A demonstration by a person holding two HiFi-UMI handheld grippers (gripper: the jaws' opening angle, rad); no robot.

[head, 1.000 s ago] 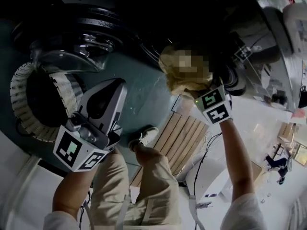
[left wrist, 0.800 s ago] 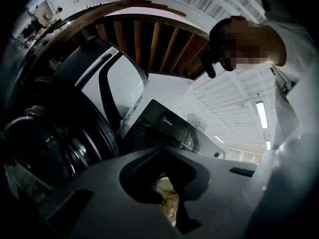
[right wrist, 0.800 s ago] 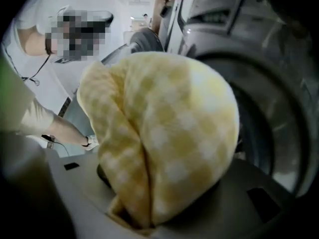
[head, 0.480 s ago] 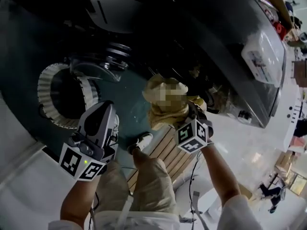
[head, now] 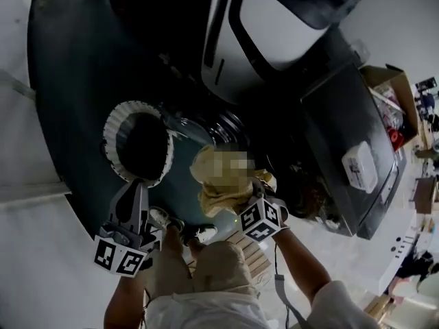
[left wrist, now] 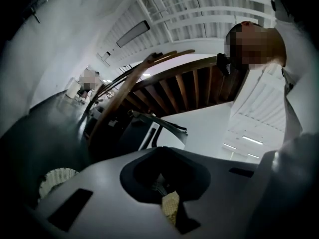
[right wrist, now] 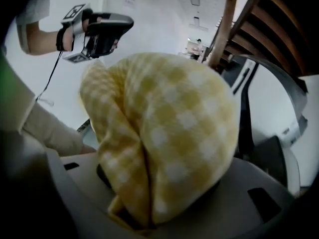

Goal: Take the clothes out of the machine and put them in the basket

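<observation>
In the head view, the right gripper [head: 254, 210] pinches a bunched yellow checked cloth [head: 218, 184]. The cloth hangs over the dark floor [head: 68, 81], outside both the machine [head: 274, 26] and the basket [head: 108, 132]. It sits between the two, near the basket's right rim. The white woven basket is dark inside. The left gripper [head: 139, 187] points at its near rim from just beside it. The person's pale trousers [head: 219, 266] and a shoe [head: 206, 234] show below.

In the left gripper view, the two grey jaws are pressed together with no clothing between them. A small pale textured patch shows at the seam; I cannot tell what it is. The basket is low at the left, and a wooden stair [left wrist: 169, 83] rises beyond.

In the right gripper view, the jaws are clamped on the cloth's lower folds, and the cloth bulges up over them and fills the middle. The left gripper is at upper left, well apart from it.
</observation>
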